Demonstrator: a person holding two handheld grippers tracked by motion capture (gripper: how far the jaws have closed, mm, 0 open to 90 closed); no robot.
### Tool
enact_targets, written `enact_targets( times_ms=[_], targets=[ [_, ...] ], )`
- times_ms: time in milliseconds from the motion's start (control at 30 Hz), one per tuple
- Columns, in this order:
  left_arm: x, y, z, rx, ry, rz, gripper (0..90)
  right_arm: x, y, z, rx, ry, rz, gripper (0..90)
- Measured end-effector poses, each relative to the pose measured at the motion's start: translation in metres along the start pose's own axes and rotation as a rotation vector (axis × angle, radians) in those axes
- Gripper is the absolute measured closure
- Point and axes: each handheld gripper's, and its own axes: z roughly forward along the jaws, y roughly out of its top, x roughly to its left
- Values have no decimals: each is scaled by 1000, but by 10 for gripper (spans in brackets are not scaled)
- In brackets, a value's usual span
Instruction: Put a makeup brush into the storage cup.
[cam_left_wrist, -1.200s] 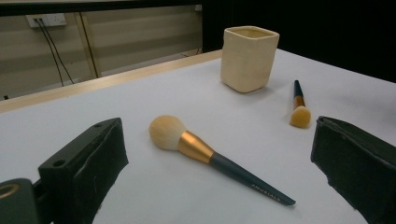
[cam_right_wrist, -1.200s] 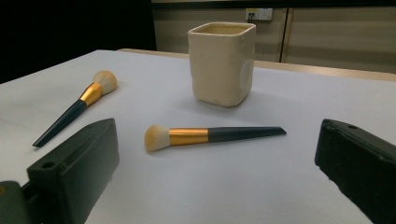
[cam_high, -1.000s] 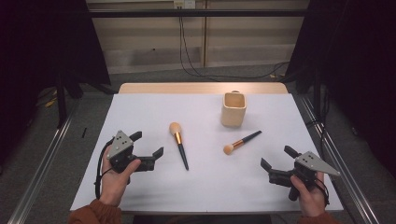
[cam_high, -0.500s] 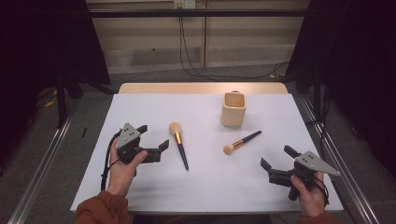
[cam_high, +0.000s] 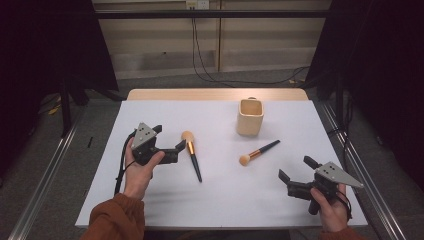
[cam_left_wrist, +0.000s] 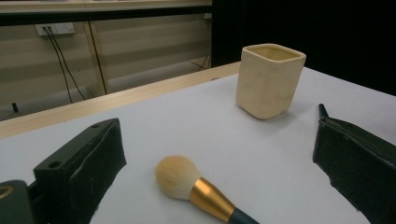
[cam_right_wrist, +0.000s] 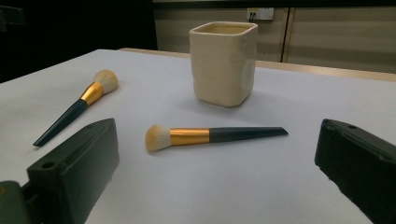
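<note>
Jaws of the left gripper (cam_high: 169, 145) stand wide, flanking the head of the larger brush (cam_left_wrist: 196, 189) lying on the bench (cam_high: 220, 200). Approach is the step in hand; next, I judge, lower and close on its ferrule. Right gripper (cam_high: 296, 176) waits wide apart near the smaller brush (cam_right_wrist: 205, 136), cup (cam_high: 249, 116) beyond.

One camera looks down from overhead at the whole bench (cam_high: 165, 210), two ride low and close, all sharing the cup (cam_high: 249, 117).
</note>
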Motion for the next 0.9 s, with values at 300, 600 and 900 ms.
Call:
enact_targets(
  times_ms=[300,600,900],
  targets=[
    [-2,3,15,19,-2,-3,23,0,0,0,0,0,1,0],
    [-2,7,29,62,19,-8,22,0,0,0,2,1,2,0],
    [3,2,42,170,64,-18,29,0,0,0,4,2,0,0]
  ],
)
